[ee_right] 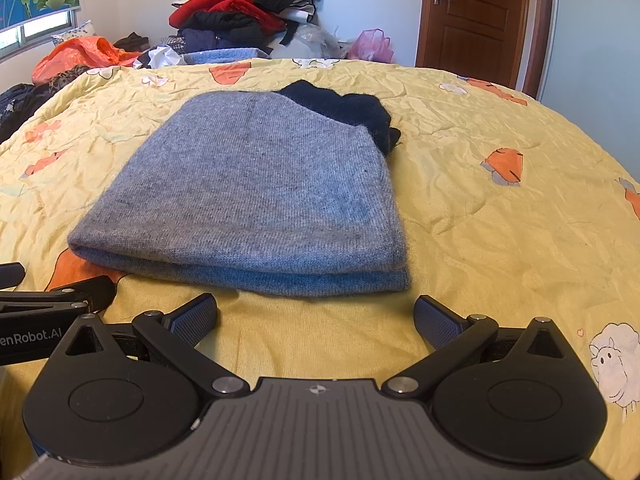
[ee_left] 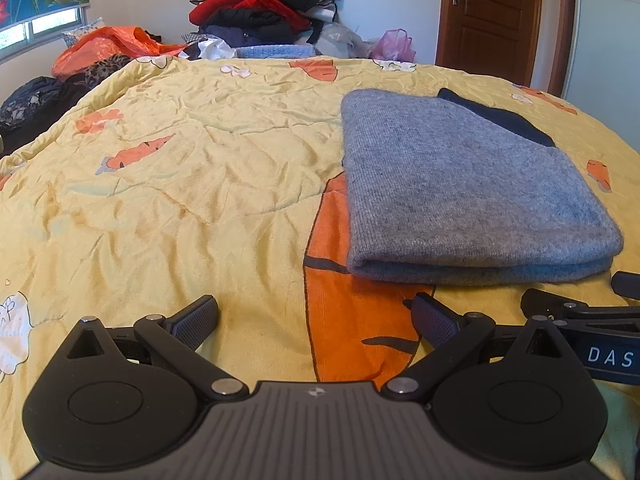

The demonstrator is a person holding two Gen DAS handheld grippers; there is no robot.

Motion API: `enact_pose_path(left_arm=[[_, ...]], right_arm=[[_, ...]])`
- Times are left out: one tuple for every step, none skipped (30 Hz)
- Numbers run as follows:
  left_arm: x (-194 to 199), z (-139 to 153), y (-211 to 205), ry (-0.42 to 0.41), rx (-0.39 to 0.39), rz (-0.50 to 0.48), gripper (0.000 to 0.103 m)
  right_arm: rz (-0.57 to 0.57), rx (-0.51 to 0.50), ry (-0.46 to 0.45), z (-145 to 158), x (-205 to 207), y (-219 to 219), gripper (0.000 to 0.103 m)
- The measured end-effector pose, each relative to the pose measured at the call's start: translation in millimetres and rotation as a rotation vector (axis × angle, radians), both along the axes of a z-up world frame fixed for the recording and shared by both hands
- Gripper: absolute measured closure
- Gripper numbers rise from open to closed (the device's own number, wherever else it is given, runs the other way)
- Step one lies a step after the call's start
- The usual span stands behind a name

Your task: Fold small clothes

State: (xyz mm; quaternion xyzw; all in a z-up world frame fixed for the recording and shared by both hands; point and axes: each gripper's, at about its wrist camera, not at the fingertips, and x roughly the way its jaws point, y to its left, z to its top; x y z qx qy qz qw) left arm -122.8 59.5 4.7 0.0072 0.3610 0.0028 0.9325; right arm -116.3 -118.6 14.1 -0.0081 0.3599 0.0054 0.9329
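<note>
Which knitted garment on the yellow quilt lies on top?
The folded grey knitted sweater; the dark navy knitted garment pokes out from beneath its far edge.

Grey knit sweater (ee_right: 256, 184) folded flat on bed, dark garment (ee_right: 344, 110) beneath.

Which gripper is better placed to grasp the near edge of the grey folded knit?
Right. The right gripper is open with the grey knit straight ahead; the left gripper, also open, faces bare quilt, the knit off to its right.

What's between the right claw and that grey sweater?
Nothing but bare yellow quilt. In the right wrist view, the open right claw sits just short of the grey sweater.
</note>
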Motion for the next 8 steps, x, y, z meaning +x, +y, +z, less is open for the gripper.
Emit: enact_pose_path(left_arm=[[0.5,0.1,0.1,0.001,0.000,-0.001,0.000],[0.1,-0.1,-0.3,0.001,0.000,-0.001,0.000],[-0.2,0.1,-0.7,-0.002,0.003,-0.001,0.000],[1.0,0.2,-0.1,-0.003,0.007,-0.007,0.000],[1.5,0.0,-0.4,-0.004,0.008,-0.009,0.000],[1.9,-0.2,0.3,-0.006,0.009,-0.013,0.000],[2.1,-0.4,0.4,-0.007,0.011,-0.014,0.000],[2.4,-0.7,1.1,-0.007,0.010,-0.015,0.000]], right_arm=[[0.000,0.000,0.000,0.0,0.0,0.1,0.000],[0.000,0.000,0.000,-0.1,0.1,0.2,0.000],[0.000,0.000,0.000,0.0,0.1,-0.1,0.000],[0.000,0.001,0.000,-0.1,0.1,-0.2,0.000],[0.000,0.000,0.000,-0.1,0.1,0.3,0.000],[0.001,0.000,0.000,-0.1,0.1,0.2,0.000],[0.001,0.000,0.000,-0.1,0.1,0.0,0.000],[0.001,0.000,0.000,-0.1,0.1,0.2,0.000]])
